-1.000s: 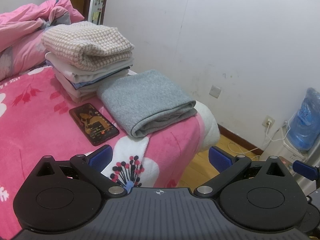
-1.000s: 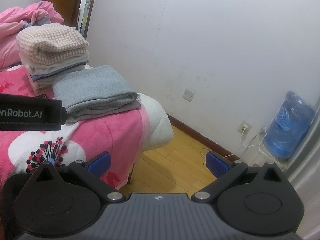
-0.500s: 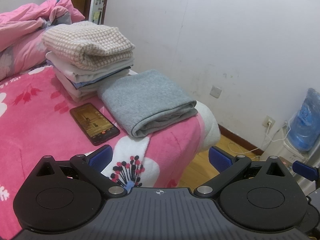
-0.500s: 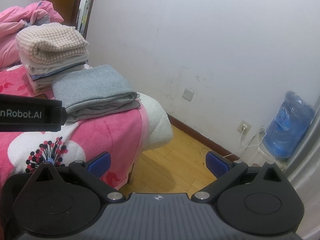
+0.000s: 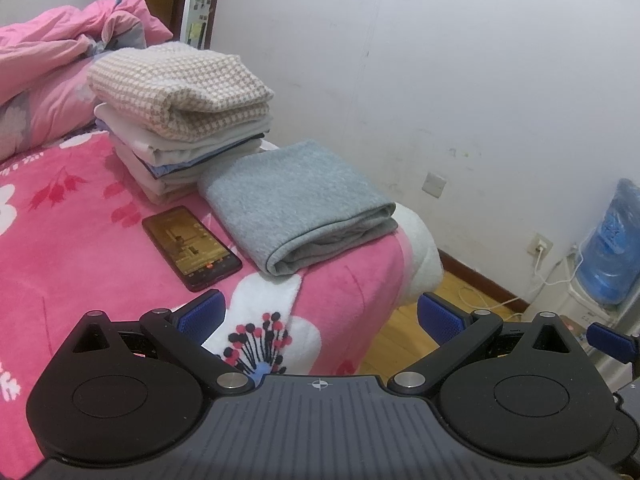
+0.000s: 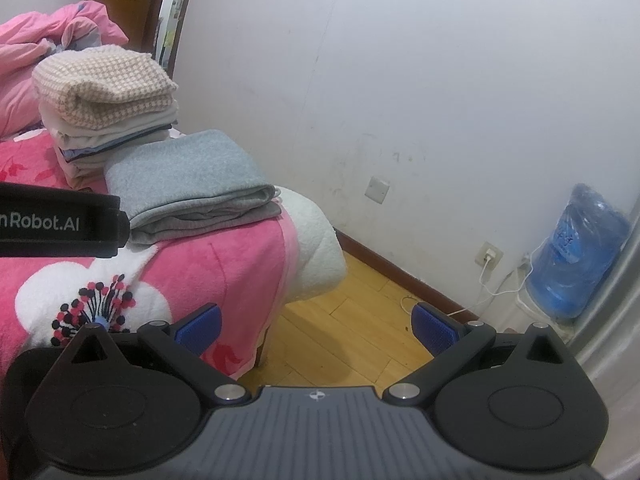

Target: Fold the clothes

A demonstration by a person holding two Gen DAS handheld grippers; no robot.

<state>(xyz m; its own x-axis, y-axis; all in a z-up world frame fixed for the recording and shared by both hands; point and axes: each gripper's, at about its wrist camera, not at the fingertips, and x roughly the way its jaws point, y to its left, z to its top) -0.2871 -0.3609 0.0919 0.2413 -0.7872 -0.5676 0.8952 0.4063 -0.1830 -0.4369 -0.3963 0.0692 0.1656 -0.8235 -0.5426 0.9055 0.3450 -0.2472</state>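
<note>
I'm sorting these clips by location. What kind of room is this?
Most likely a home bedroom: a bed with a pink floral blanket, a rumpled pink duvet, and folded clothes stacked on it.

Phone [image 5: 191,248] is lying face up on the pink flowery blanket [image 5: 60,248] near the bed's foot corner, screen lit. A rumpled pink quilt [image 5: 48,76] is bunched up at the far end. Down on the wood floor [image 6: 352,320] there's a blue water jug [image 6: 576,256] against the white wall [image 6: 400,80], next to a socket [image 6: 489,255] with a white charger cable [image 6: 496,288] plugged in.
</note>
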